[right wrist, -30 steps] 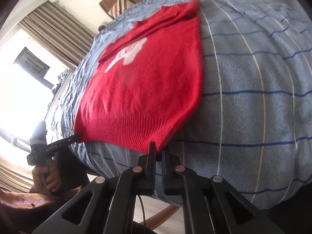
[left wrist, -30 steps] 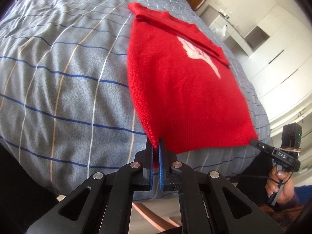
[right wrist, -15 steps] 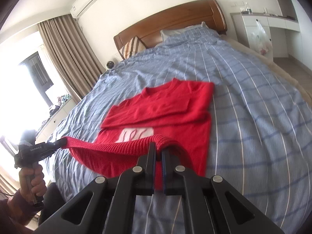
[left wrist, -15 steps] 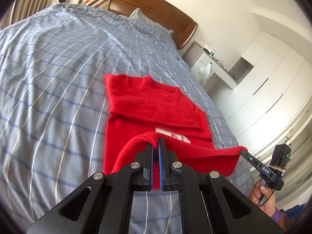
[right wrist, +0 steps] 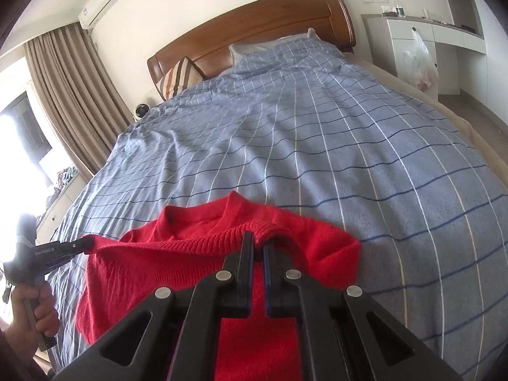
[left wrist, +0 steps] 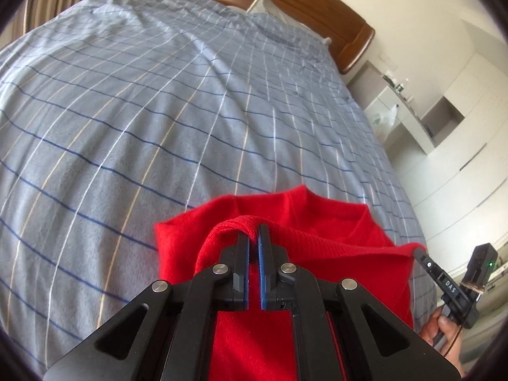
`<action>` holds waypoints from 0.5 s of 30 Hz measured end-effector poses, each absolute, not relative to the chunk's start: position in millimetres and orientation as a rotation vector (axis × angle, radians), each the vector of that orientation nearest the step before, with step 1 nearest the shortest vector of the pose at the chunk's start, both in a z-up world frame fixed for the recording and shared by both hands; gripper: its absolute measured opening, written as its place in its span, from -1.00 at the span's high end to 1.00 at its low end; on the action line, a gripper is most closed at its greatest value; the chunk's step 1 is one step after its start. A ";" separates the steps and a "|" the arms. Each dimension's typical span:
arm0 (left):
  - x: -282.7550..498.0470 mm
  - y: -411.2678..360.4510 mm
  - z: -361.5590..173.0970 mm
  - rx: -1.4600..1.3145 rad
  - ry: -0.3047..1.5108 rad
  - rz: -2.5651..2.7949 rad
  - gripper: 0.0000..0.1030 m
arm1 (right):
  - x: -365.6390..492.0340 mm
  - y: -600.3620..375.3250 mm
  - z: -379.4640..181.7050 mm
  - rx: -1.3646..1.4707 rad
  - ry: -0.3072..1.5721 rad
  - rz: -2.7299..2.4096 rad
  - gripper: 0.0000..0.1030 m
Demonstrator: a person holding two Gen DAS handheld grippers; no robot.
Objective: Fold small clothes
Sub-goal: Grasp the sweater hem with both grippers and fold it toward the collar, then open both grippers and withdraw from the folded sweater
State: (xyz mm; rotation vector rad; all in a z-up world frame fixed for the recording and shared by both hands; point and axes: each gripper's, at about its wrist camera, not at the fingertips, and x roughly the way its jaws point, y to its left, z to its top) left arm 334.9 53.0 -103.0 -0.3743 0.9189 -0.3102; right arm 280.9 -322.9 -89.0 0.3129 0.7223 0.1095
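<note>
A small red knit sweater (left wrist: 327, 212) lies on the blue checked bedspread (left wrist: 158, 101); it also shows in the right wrist view (right wrist: 197, 225). My left gripper (left wrist: 253, 231) is shut on the left corner of its ribbed hem. My right gripper (right wrist: 257, 238) is shut on the right hem corner. Both hold the hem folded up over the body, close to the neckline (right wrist: 231, 204). The hem stretches taut between the two grippers. The right gripper also shows in the left wrist view (left wrist: 422, 254), and the left gripper in the right wrist view (right wrist: 85, 243). The sweater's lower body is hidden under the grippers.
A wooden headboard (right wrist: 254, 25) and pillows (right wrist: 177, 76) stand at the far end of the bed. A white cabinet with a hanging plastic bag (right wrist: 419, 60) stands at the right. Curtains (right wrist: 63, 95) and a window are at the left.
Both grippers carried the hem corners up and forward over the sweater, from the bed's near edge to near the neckline. The white chest print is now covered.
</note>
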 end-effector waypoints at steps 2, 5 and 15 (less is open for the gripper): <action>347.1 49.1 -111.9 -0.369 0.936 -0.283 0.93 | 294.7 -323.7 -99.9 0.316 0.739 0.113 0.91; 360.4 46.6 -125.1 -0.366 0.967 -0.240 0.80 | 305.8 -329.6 -115.8 0.362 0.748 0.098 0.86; 311.6 51.2 -88.8 -0.259 0.846 -0.261 -0.59 | 256.6 -334.7 -88.5 0.313 0.736 0.216 0.26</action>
